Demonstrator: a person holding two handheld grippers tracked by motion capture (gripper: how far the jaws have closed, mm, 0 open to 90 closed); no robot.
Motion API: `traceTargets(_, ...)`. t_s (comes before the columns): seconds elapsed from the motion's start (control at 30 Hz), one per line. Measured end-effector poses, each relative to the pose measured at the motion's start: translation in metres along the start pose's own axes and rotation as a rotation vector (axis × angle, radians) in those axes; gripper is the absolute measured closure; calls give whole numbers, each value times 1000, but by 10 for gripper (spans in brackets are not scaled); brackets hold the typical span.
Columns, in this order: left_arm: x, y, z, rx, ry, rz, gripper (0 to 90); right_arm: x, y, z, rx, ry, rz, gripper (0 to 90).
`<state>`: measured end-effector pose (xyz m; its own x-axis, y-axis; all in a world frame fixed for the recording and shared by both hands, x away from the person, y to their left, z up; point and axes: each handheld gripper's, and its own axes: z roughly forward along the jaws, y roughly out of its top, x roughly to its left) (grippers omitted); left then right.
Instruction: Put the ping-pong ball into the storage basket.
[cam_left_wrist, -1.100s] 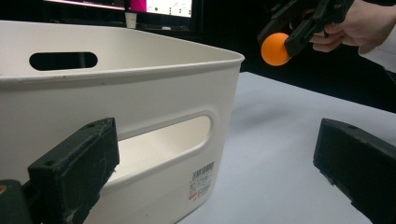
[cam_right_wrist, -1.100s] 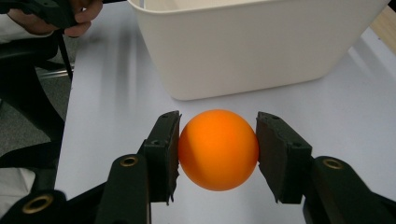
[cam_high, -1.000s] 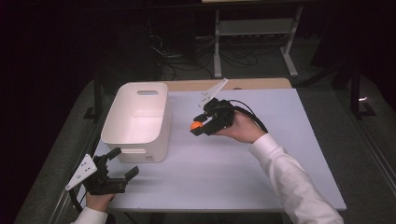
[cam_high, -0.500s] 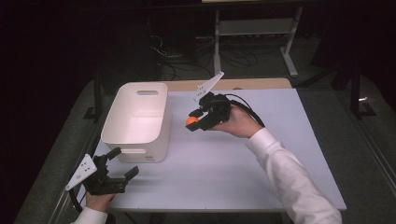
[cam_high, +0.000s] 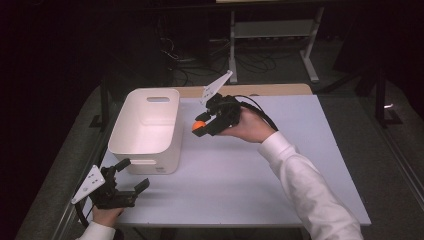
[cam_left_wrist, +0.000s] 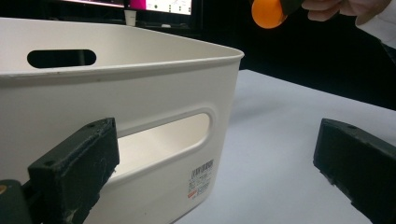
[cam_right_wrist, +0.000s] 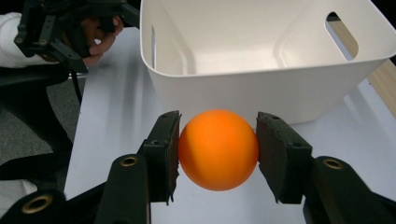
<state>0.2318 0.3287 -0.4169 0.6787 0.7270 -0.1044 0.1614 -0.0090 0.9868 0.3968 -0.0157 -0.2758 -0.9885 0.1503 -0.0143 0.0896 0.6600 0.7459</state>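
- Right gripper (cam_high: 201, 126), high view, centre of frame: held in the person's right hand (cam_high: 248, 126), forearm in a white sleeve (cam_high: 305, 182) running down to the lower right corner. Gripper points toward frame left, lifted off the table, grey plate tilted up at its top.
- Right jaws closed on one orange ball (cam_right_wrist: 218, 149); in the right gripper view both pads press its sides, ball squarely between them at lower centre.
- Ball position, high view: left of centre, just beside the right wall of the white bin (cam_high: 125, 131), close to rim height, not over the opening. In the left gripper view the ball sits at the top edge, upper right, above and beyond the bin's corner.
- Left gripper (cam_high: 132, 176), high view, lower left: low at the near table edge, held by the left hand (cam_high: 105, 215), aimed toward the bin's near wall. Jaws stand wide apart with nothing between them; the left gripper view shows the bin's near wall with handle slot and barcode label (cam_left_wrist: 201, 178) between and behind the pads.
- Bin interior looks bare in the right gripper view. The bin wall stands between ball and bin interior.
- White table (cam_high: 280, 200): otherwise bare surface. Background, upper part of frame: dark floor, cables, a metal stand (cam_high: 272, 30).
- Count: one ball, one bin, two grippers, two hands.
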Motion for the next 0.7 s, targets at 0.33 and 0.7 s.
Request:
traceTargets(0.33, 1, 0, -1, 0, -2, 10, 0, -1, 14, 1, -17, 5, -6, 500)
traceTargets(0.7, 2, 0, -1, 4, -1, 13, 0, -3, 23, 5, -18, 7, -12, 500)
